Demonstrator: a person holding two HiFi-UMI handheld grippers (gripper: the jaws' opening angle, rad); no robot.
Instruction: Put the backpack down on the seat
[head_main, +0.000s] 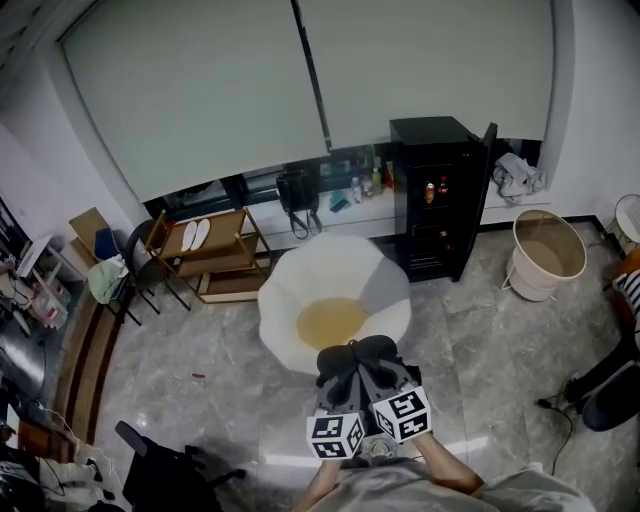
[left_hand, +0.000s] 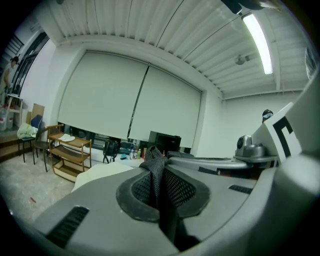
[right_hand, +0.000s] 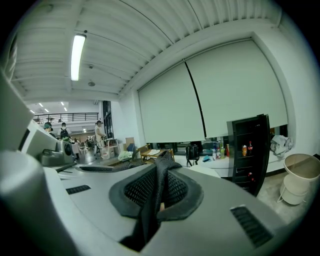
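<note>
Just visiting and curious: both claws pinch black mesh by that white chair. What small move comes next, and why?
Probably ease the backpack forward over the seat: left gripper and right gripper both clamp its strap, yet it hangs at the front rim.

Black woven mesh cloth on the backpack strap (left_hand: 161, 195) — glossy, marble-like floor (head_main: 200, 340) — bare-wood rack (head_main: 228, 262).
</note>
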